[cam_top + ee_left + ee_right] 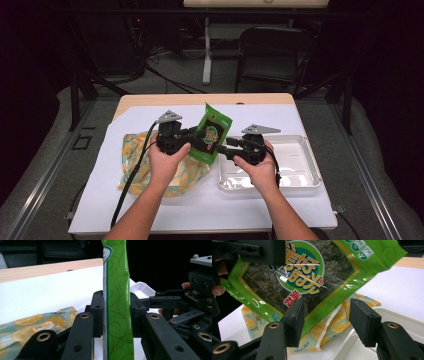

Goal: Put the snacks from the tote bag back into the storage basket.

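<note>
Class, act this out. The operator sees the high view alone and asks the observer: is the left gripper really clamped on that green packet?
Observer: Yes. In the left gripper view the left gripper has both pads pressed flat on the green packet, which stands edge-on between them.
Operator: And the right one?
Observer: The right gripper is open, with the packet's lower corner in the gap between its jaws.
Operator: What lies under that corner?
Observer: The lemon-print bag, and beside it the rim of the white tray.
</note>
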